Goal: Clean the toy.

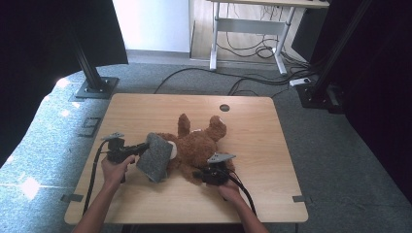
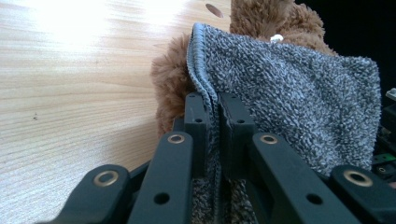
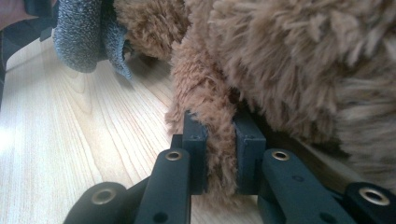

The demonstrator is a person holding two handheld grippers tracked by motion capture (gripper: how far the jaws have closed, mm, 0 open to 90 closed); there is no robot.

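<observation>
A brown teddy bear [image 1: 197,143] lies on the wooden table [image 1: 145,204], its ears toward the far edge. A grey terry cloth [image 1: 155,158] hangs against the bear's left side. My left gripper [image 1: 145,148] is shut on the cloth's hemmed edge; in the left gripper view the jaws [image 2: 215,121] pinch that hem, with the cloth [image 2: 289,93] spread over the bear [image 2: 170,88]. My right gripper [image 1: 198,174] sits at the bear's near side, shut on a furry limb [image 3: 219,135]. The cloth [image 3: 79,37] shows at the upper left of the right gripper view.
A round cable hole [image 1: 224,108] lies near the table's far edge. Black stand bases [image 1: 94,87] and cables [image 1: 252,80] are on the carpet behind the table. A white desk frame [image 1: 248,29] stands farther back. Bare wood lies left and right of the bear.
</observation>
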